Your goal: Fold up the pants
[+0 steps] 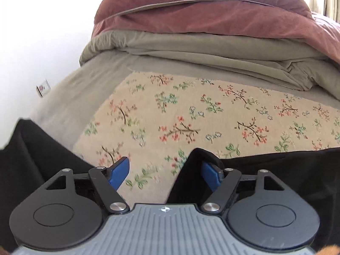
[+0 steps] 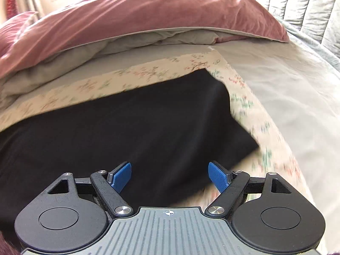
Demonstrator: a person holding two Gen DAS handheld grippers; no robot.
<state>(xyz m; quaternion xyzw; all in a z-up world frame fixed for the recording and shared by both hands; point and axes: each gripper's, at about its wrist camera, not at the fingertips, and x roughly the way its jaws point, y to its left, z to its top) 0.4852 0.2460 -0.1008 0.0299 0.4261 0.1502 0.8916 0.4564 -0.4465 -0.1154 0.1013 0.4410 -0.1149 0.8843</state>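
Black pants point(image 2: 131, 131) lie spread on the flowered cloth point(image 1: 191, 114) that covers the bed. From my right camera I see them flat, with one corner near the far right edge of the cloth. My right hand-held gripper point(image 2: 169, 177) hangs over them with its blue pads point(image 2: 122, 176) wide apart and nothing between them. From my left camera I see my left hand-held gripper point(image 1: 165, 175) spread wide too. A bump of the black pants stands up right against its right pad point(image 1: 210, 175), and I cannot tell if they touch. Only flowered cloth shows in the gap between the pads. More black cloth lies on the left side. Behind it all sit a folded grey blanket point(image 1: 201, 48) and a pink blanket point(image 1: 201, 14) on top.
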